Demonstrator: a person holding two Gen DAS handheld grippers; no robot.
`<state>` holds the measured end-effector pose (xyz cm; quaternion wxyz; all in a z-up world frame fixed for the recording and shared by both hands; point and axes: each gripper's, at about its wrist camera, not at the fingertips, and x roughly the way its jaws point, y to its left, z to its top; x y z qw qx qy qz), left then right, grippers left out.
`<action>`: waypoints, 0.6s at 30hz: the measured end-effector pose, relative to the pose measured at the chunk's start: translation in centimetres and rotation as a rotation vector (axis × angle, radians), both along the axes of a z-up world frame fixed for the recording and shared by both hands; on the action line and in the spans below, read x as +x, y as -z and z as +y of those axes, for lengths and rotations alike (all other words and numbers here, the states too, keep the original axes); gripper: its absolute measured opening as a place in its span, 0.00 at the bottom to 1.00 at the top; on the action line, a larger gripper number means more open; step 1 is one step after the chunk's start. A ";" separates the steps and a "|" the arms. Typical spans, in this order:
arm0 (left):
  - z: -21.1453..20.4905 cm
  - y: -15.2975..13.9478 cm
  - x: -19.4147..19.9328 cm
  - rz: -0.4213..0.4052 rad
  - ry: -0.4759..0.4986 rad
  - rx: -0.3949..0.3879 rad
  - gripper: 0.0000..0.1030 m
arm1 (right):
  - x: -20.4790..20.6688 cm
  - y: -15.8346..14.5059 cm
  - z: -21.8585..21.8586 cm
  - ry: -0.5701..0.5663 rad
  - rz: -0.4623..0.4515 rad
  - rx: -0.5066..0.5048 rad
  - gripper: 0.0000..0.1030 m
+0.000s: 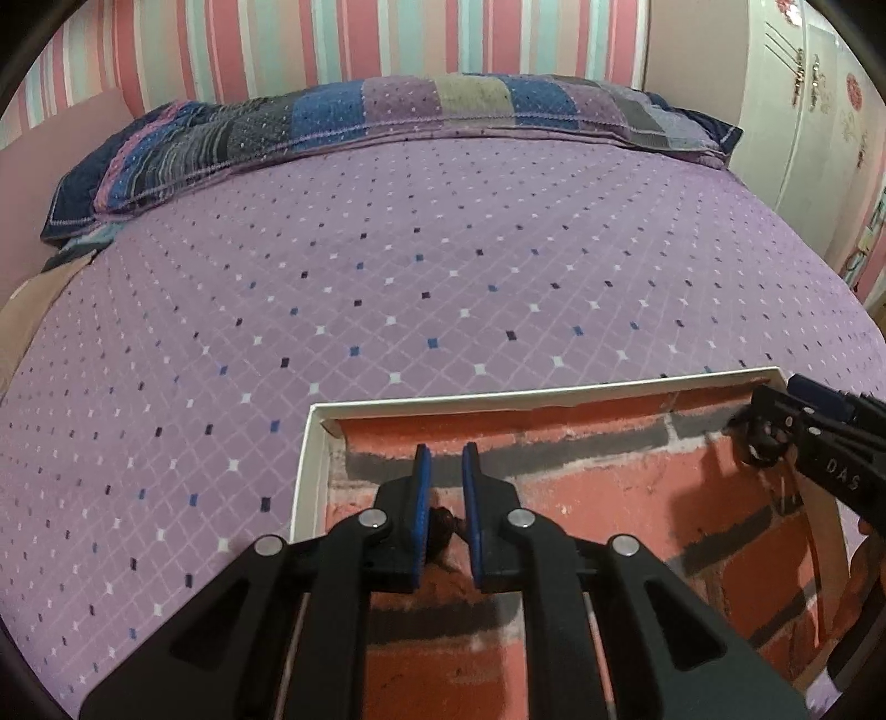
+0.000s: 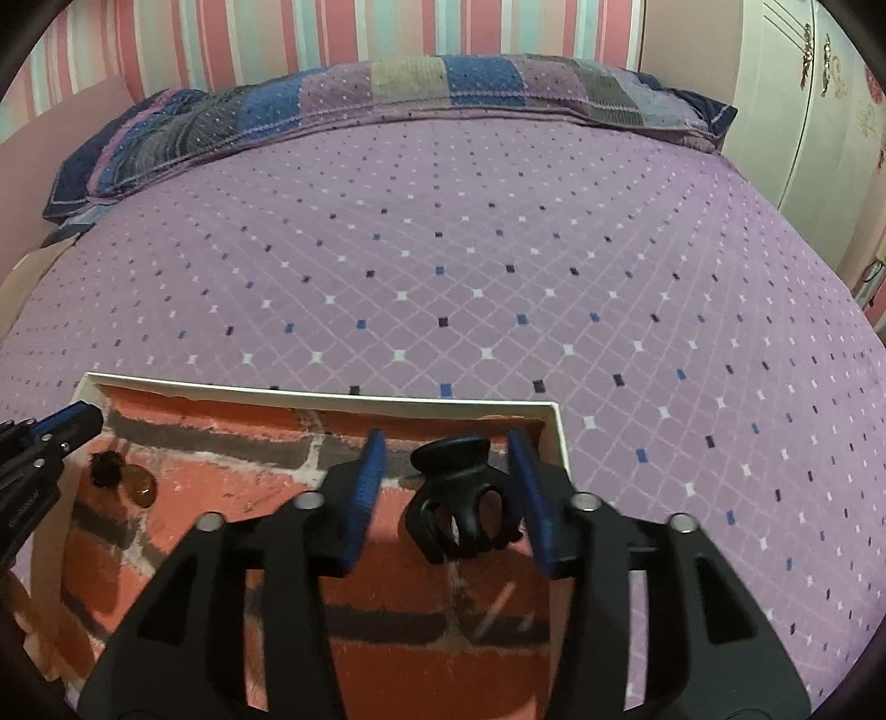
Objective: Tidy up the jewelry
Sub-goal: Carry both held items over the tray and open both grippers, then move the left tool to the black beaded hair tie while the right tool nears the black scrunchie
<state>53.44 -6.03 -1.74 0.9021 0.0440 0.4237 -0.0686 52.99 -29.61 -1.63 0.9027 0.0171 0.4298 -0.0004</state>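
A shallow white box lined with a red brick print lies on the purple bedspread. My left gripper hovers over the box's left part, its blue pads almost together with nothing between them. Through the slit I see a small amber-brown ornament on the box floor. From the right wrist view that ornament, with a dark fuzzy end, lies just past the left gripper. My right gripper is open, and a black claw clip rests on the box floor between its pads. The left pad stands apart from the clip.
The box's right wall is close to my right fingers. Patchwork pillows line the far end of the bed under a striped wall. A white wardrobe stands at the far right. Purple bedspread stretches beyond the box.
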 end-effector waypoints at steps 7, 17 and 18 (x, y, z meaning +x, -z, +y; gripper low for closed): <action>1.5 -6.7 -5.9 -0.097 0.055 -0.043 0.58 | -8.1 -4.9 -0.9 -0.044 -0.122 0.016 0.78; 7.5 -12.6 -22.7 -0.278 0.045 -0.004 0.91 | -25.4 -7.3 0.8 -0.082 -0.243 -0.055 0.96; 7.9 -12.5 -23.8 -0.282 0.038 0.000 0.91 | -26.6 -7.2 1.1 -0.080 -0.252 -0.061 0.96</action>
